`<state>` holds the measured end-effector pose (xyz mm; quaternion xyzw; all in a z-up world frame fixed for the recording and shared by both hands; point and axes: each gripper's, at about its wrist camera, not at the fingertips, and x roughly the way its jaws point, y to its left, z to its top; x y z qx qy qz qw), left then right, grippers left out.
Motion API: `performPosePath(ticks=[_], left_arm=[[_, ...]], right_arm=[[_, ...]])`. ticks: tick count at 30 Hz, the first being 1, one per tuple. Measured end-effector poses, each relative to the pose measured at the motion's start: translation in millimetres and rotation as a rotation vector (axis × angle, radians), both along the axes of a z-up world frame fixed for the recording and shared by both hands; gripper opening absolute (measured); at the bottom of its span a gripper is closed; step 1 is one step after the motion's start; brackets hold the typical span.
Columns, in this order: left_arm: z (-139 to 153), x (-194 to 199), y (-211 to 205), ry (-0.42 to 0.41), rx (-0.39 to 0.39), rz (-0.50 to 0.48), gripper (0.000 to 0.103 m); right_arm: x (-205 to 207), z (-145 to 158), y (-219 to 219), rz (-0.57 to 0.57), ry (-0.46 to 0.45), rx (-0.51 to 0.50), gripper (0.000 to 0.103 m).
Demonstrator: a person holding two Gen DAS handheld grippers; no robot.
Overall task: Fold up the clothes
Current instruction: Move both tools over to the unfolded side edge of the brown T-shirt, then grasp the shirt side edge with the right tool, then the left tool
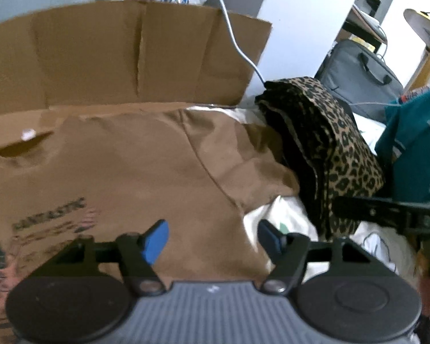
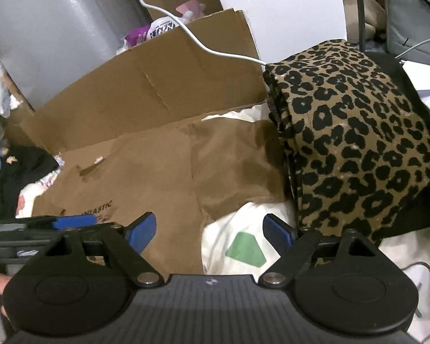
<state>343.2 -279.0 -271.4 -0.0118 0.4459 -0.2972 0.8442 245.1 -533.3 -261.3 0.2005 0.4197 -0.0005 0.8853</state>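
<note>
- The left gripper (image 1: 212,239), a black claw with blue finger pads, stands partly spread with nothing between its pads; it hangs above a brown short-sleeved T-shirt (image 1: 146,166) with dark printed lettering on the chest.
- The right gripper (image 2: 207,230), of the same black and blue build, stands wide apart and empty, poised over the brown shirt's sleeve edge and a white cloth with a green patch (image 2: 245,248).
- The brown T-shirt lies spread flat, front upward, on the white cloth, its neck opening towards the far left.
- Just right of the shirt sits a folded leopard-print garment (image 2: 355,132), tan with black spots, resting over the shirt's sleeve.
- Behind the shirt stands an open brown cardboard box (image 1: 123,54), with a white cable (image 1: 235,37) trailing across it.
- In the left wrist view, a teal garment (image 1: 415,146) lies at far right, and a grey bag (image 1: 361,74) sits beyond.
</note>
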Motion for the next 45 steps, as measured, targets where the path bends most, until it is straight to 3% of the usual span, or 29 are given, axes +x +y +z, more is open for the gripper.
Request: performPosePath(ticks=[2,7,11,14,19,24,33,35,37,41,45], left_arm=[[-10,7,-10,0.022,0.004,-0.003,0.066],[-25,25,-30,0.009,0.004,-0.046,0.056],[-43,33,-37,0.023,-0.001,-0.063,0.031],[-54,38,-39,0.04,-0.005,-0.062,0.027],[-64,43,-43,0.008,0.002,-0.089,0.027],[-70,46,-47,0.009,-0.001,-0.101,0.027],[-74,42,-60,-0.006,0.007,-0.139,0.021],[-75,40,-62,-0.003,0.015,-0.146,0.02],[-76,38,-62,0.002,0.025,-0.156,0.018],[-78,36,-64,-0.004,0.042,-0.173,0.017],[-78,36,-68,0.001,0.047,-0.175,0.017]], right_arm=[[1,-8,-4,0.005,-0.031,0.025,0.084],[7,-38,-12,-0.03,0.007,0.048,0.075],[13,-53,-17,-0.046,-0.008,0.027,0.075],[23,-69,-25,-0.117,0.019,0.083,0.075],[38,-87,-27,-0.158,0.032,0.132,0.072],[50,-108,-32,-0.285,0.074,0.171,0.072],[62,-116,-35,-0.431,0.068,0.183,0.069],[63,-116,-33,-0.449,0.072,0.168,0.044],[65,-117,-34,-0.46,0.085,0.175,0.026],[68,-110,-39,-0.457,0.064,0.209,0.008],[74,-91,-39,-0.393,0.001,0.216,0.003]])
